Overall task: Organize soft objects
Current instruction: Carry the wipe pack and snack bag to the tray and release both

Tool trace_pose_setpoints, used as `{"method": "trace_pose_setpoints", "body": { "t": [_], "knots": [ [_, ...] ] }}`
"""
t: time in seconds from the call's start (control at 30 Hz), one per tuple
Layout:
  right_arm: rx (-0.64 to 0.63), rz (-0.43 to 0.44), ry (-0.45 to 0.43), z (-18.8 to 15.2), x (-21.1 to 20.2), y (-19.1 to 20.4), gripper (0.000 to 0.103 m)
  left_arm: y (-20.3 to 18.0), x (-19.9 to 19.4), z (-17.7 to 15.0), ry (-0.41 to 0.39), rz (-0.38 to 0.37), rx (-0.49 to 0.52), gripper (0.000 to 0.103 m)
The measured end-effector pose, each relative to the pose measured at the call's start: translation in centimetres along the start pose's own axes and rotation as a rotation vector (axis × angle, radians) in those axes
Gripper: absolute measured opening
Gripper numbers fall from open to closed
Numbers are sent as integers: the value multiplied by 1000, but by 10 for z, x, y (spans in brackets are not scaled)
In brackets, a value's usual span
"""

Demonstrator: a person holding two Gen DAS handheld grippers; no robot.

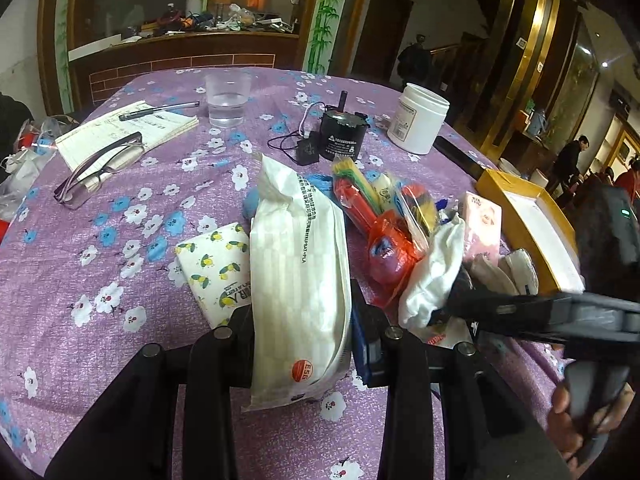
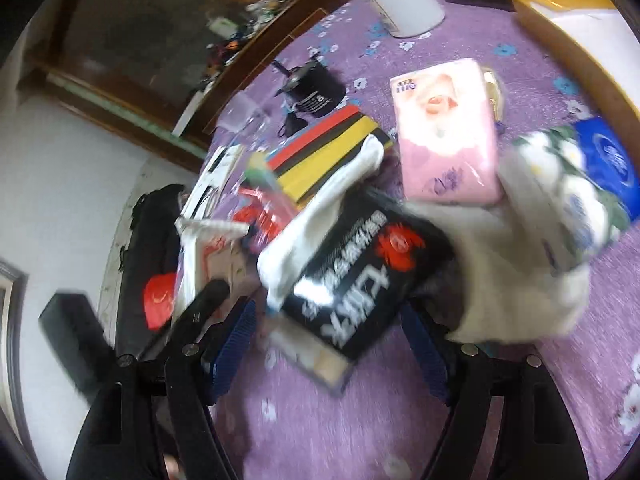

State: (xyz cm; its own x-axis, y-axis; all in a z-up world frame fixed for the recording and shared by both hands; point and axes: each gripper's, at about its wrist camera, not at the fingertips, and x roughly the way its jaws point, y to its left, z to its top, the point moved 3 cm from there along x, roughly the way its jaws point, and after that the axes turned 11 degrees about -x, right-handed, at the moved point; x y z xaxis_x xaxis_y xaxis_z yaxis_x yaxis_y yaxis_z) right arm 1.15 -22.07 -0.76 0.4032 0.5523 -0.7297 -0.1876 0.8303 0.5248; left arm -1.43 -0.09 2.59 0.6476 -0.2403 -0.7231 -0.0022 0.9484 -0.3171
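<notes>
On the purple floral bench point(image 1: 100, 264), left gripper point(image 1: 302, 332) clamped on a white wipes pack point(image 1: 298, 280), pack upright between the pads. Right gripper point(image 2: 328, 344) jaws spread wide, a black packet point(image 2: 356, 276) lying between them; contact with the pads can't be told, view blurred. White sock point(image 2: 320, 216) drapes over the black packet. Pink tissue pack point(image 2: 446, 132) just beyond, striped cloths point(image 2: 328, 152) to its left, blue pack point(image 2: 610, 164) at right. Lemon-print tissue pack point(image 1: 214, 272) beside the wipes. Glasses point(image 1: 100, 166), notepad point(image 1: 132, 128), plastic cup point(image 1: 227, 98), white jar point(image 1: 418, 120), yellow box point(image 1: 532, 224) further out.
</notes>
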Motion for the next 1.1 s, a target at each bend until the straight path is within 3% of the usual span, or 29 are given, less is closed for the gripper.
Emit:
{"method": "trace_pose_setpoints", "body": {
  "t": [0.07, 0.1, 0.27, 0.53, 0.87, 1.1],
  "knots": [
    [-19, 12, 17, 0, 8, 1, 52, 0, -2, 0, -4, -9, 2, 32],
    [-42, 0, 20, -2, 9, 4, 48, 0, -3, 0, -5, -13, 2, 32],
    [-177, -39, -32, -18, -15, 14, 45, -2, -7, -2, -10, -32, 8, 32],
    [-271, -118, -158, -27, -56, 16, 44, -19, -13, -5, -13, -68, 16, 32],
    [-281, -102, -212, -28, -82, 1, 45, -70, -23, -8, -5, -113, 98, 32],
    [-270, -122, -274, -24, -122, -19, 45, -121, -24, -11, 16, -165, 179, 32]
  ]
}}
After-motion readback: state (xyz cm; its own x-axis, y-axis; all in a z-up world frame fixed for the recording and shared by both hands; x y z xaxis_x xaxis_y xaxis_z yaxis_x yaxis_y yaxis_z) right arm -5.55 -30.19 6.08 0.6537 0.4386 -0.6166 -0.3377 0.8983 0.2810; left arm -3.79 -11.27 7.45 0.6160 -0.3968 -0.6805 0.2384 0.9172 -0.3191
